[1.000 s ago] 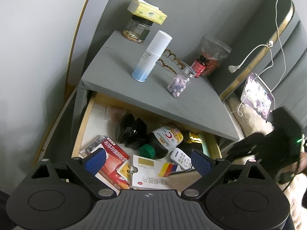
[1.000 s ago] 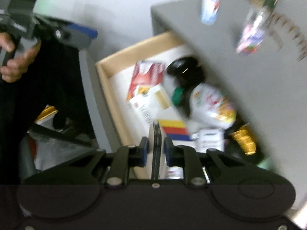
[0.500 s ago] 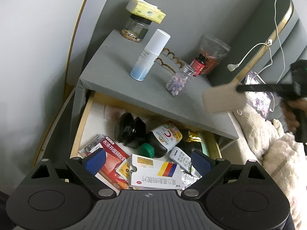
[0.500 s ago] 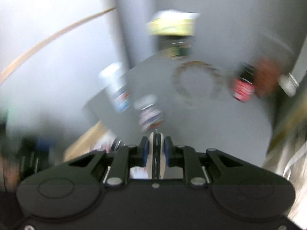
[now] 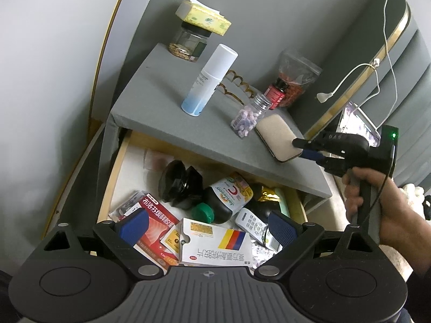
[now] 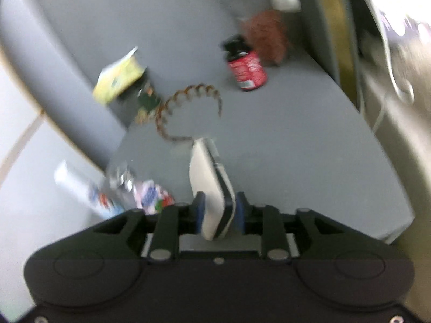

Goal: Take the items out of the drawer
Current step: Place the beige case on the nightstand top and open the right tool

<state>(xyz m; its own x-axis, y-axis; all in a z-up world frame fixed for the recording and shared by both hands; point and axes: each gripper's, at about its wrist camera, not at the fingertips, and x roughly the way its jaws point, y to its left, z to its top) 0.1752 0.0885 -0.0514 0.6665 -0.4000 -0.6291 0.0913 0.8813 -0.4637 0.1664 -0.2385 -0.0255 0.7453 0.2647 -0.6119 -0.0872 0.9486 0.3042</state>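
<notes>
Release: While its jaws were opening, the right gripper (image 5: 297, 145) had the flat beige case (image 5: 276, 137) between its pads, and in the right wrist view a gap showed beside each pad, so the case read as let go, not clamped.
Case position: It lay on the grey nightstand top (image 5: 167, 99), near the front right corner, just beside the clear pill bottle (image 5: 250, 115).
Case axis: Its long side ran away from the right gripper toward the back of the top, in line with the fingers, so a straight pull back along that line should clear it.
Right hand: The hand (image 5: 377, 204) held the gripper's handle to the right of the nightstand.
Left gripper: The left gripper (image 5: 207, 223) stood wide open with nothing between its fingers, hovering over the front of the open drawer (image 5: 113, 177).
Drawer contents: Directly ahead lay a white medicine box with a yellow, red and blue stripe (image 5: 215, 245), a red box (image 5: 156, 215) to its left, a dark green-capped bottle (image 5: 226, 199) behind it, and a small white remote (image 5: 253, 223) to the right.
Nearer hand: The left gripper was much the nearer to the drawer items; the white box, long side across the jaws, looked the easiest next pick.
Risk: The pill bottle stood close enough to be nudged as the right gripper withdrew.
</notes>
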